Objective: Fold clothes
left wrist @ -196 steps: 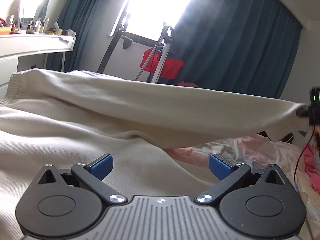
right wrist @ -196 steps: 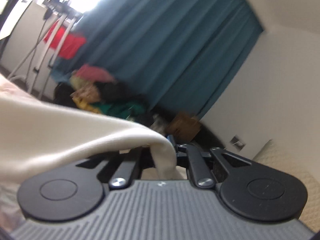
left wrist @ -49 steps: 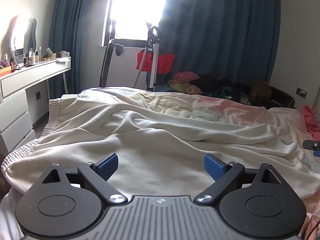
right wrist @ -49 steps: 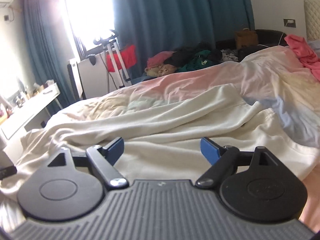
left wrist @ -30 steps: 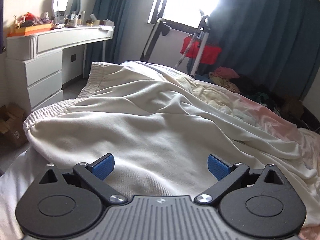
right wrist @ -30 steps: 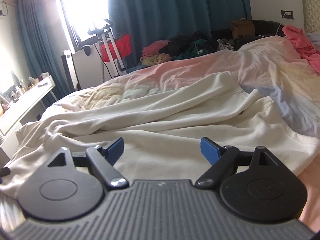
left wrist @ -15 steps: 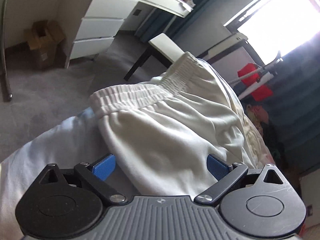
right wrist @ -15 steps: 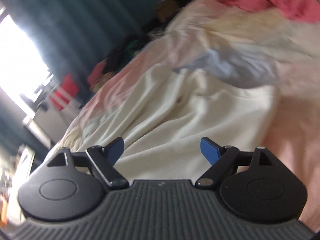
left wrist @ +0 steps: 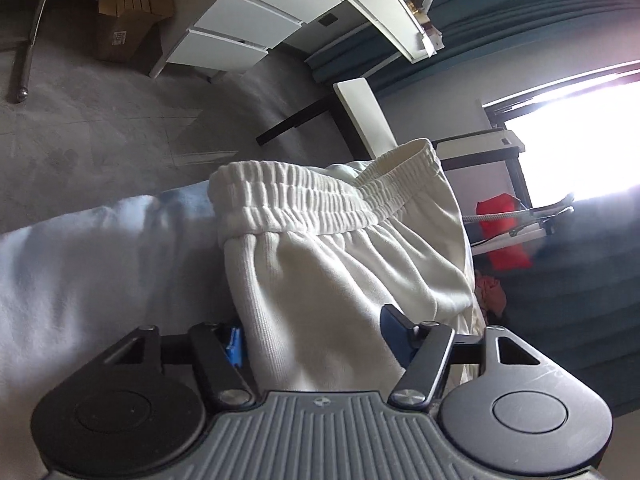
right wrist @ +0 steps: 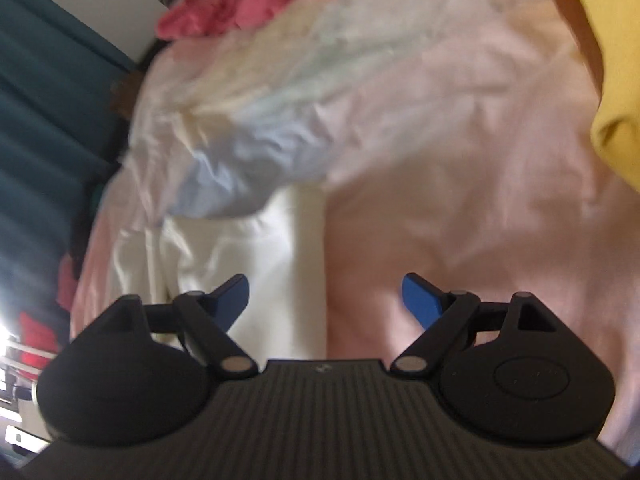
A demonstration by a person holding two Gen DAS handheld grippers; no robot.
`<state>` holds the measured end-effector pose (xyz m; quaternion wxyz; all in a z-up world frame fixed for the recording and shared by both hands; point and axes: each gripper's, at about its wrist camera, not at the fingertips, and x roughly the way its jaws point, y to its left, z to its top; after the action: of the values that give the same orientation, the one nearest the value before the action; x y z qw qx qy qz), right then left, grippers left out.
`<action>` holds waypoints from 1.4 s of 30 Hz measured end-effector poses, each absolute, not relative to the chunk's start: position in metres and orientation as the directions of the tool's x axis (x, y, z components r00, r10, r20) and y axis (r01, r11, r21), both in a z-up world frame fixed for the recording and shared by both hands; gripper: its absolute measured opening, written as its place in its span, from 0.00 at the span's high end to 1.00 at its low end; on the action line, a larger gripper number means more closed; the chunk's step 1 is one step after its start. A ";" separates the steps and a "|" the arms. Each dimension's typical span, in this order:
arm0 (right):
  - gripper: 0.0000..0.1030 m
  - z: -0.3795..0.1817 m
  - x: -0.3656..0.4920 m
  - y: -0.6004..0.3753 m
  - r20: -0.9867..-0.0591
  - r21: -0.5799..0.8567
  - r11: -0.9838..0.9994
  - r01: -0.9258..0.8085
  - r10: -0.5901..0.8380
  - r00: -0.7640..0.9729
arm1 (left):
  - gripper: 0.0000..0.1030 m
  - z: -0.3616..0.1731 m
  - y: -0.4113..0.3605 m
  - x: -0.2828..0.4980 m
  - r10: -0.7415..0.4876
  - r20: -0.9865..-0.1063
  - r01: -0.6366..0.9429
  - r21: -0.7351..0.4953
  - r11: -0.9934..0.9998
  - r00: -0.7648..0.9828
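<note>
Cream sweatpants (left wrist: 340,264) lie on the bed with the ribbed elastic waistband (left wrist: 304,196) at the bed's edge in the left wrist view. My left gripper (left wrist: 312,336) is open, its jaws standing either side of the pants' side edge just below the waistband; the left blue pad is partly hidden by the fabric. In the blurred right wrist view, the leg end of the pants (right wrist: 276,260) lies on the pink sheet. My right gripper (right wrist: 325,298) is open and empty, straddling the leg's right edge.
A pale blue-white sheet (left wrist: 80,264) lies left of the waistband, with grey carpet (left wrist: 100,120), white drawers (left wrist: 248,28) and a cardboard box (left wrist: 128,12) beyond. Pink sheet (right wrist: 460,180), a pink garment (right wrist: 248,4) and a yellow cloth (right wrist: 616,60) surround the leg end.
Both grippers have tilted down and moved close to the pants, the left toward the waistband side edge, the right toward the leg end. The left jaws have narrowed slightly around the fabric.
</note>
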<state>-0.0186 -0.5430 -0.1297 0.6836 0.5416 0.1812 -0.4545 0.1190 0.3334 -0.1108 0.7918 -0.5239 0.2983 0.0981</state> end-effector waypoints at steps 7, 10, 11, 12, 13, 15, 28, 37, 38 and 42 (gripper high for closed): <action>0.36 -0.150 -0.001 -0.551 -0.689 0.680 -0.044 0.732 -0.379 0.617 | 0.60 -0.124 0.326 0.136 -0.201 -0.531 -0.436 -0.818 0.374 0.823; 0.56 -0.157 0.006 -0.556 -0.680 0.699 -0.076 0.711 -0.377 0.628 | 0.70 -0.130 0.323 0.143 -0.203 -0.544 -0.448 -0.811 0.376 0.814; 0.69 -0.156 0.008 -0.558 -0.687 0.688 -0.074 0.722 -0.384 0.616 | 0.75 -0.129 0.322 0.144 -0.198 -0.546 -0.447 -0.807 0.387 0.814; 0.83 -0.155 0.011 -0.559 -0.688 0.683 -0.067 0.727 -0.392 0.611 | 0.79 -0.128 0.320 0.145 -0.194 -0.546 -0.442 -0.803 0.400 0.815; 0.86 -0.153 0.012 -0.559 -0.684 0.683 -0.056 0.728 -0.401 0.610 | 0.81 -0.125 0.318 0.145 -0.189 -0.539 -0.431 -0.802 0.415 0.821; 0.94 -0.145 0.013 -0.556 -0.664 0.685 -0.026 0.728 -0.432 0.610 | 0.86 -0.117 0.316 0.143 -0.176 -0.523 -0.405 -0.797 0.449 0.834; 0.95 -0.080 -0.006 -0.552 -0.494 0.709 0.165 0.685 -0.577 0.650 | 0.89 -0.046 0.316 0.120 -0.126 -0.403 -0.289 -0.810 0.510 0.906; 0.95 -0.027 0.147 -0.583 -0.439 0.606 0.368 0.705 -0.585 0.682 | 0.89 0.019 0.283 0.269 -0.080 -0.450 -0.312 -0.726 0.612 0.890; 0.95 -0.022 0.173 -0.586 -0.433 0.581 0.395 0.712 -0.591 0.681 | 0.89 0.023 0.276 0.294 -0.071 -0.462 -0.321 -0.710 0.627 0.884; 0.95 -0.024 0.272 -0.594 -0.434 0.468 0.457 0.756 -0.627 0.647 | 0.89 0.018 0.253 0.395 -0.046 -0.522 -0.361 -0.648 0.671 0.852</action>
<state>0.2719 -0.5940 -0.0242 0.8476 0.3243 0.0998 -0.4080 0.3946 0.2532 0.0185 0.8771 -0.3957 0.2571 0.0896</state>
